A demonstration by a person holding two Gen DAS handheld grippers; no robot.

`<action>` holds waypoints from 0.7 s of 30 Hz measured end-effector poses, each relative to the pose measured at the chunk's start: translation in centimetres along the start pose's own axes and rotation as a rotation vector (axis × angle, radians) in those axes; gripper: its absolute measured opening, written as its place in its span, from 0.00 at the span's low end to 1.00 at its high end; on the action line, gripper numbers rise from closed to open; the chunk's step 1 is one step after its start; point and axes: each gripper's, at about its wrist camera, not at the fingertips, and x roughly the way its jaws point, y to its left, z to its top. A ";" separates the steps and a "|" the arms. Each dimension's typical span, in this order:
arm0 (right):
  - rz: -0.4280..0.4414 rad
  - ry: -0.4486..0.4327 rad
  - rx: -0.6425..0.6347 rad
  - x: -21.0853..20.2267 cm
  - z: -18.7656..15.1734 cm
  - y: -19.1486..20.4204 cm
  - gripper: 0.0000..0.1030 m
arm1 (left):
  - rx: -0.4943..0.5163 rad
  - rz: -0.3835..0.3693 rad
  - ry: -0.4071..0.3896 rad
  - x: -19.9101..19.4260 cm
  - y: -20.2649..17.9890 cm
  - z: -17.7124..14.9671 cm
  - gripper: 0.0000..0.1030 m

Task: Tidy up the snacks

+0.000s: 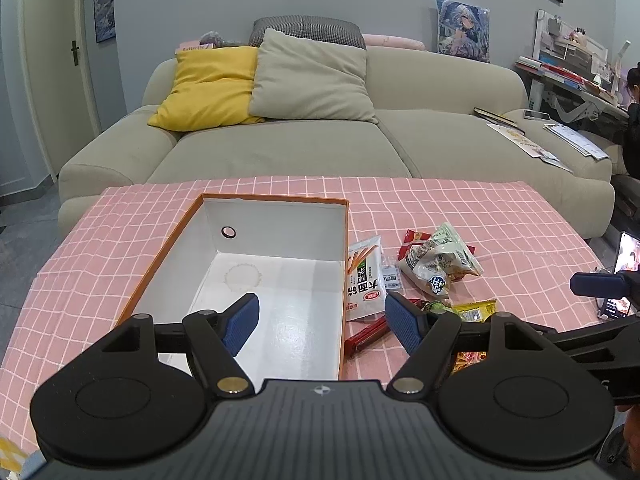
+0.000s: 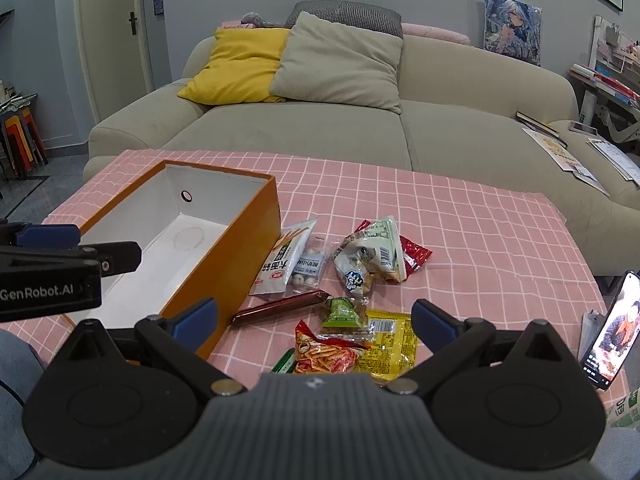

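My left fingers (image 1: 320, 316): spread wide, holding nothing, tipped down over the near end of the orange box (image 1: 168, 256).
My right fingers (image 2: 316, 326): spread wide too, nothing between them, hanging over the near edge of the snack heap.
Box: open, white inside, bare; long axis runs from me toward 12 o'clock; it sits at 10 o'clock from my right fingers.
Snacks: all loose on the pink checked desk (image 2: 480, 240), none in the box yet.
Nearest to my right fingers: the red-orange packet (image 2: 324, 354) and the yellow packet (image 2: 390, 344), straight ahead at 12 o'clock, overlapping.
Further out: the dark red bar (image 2: 280, 307), long axis from 8 to 2 o'clock, just beside the box wall; the white pouch (image 2: 286, 258) beyond it.
Nearer hand, I judge: the right one for the snacks, the left for the box.
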 end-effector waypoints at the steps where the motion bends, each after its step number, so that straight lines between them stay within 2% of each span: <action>1: 0.000 0.000 -0.001 0.0 0.0 0.0 0.96 | 0.002 0.002 -0.001 0.0 0.0 0.0 0.82; 21: 0.001 0.021 0.003 0.5 -0.6 0.0 0.96 | -0.004 0.004 0.048 0.5 0.0 -0.8 0.82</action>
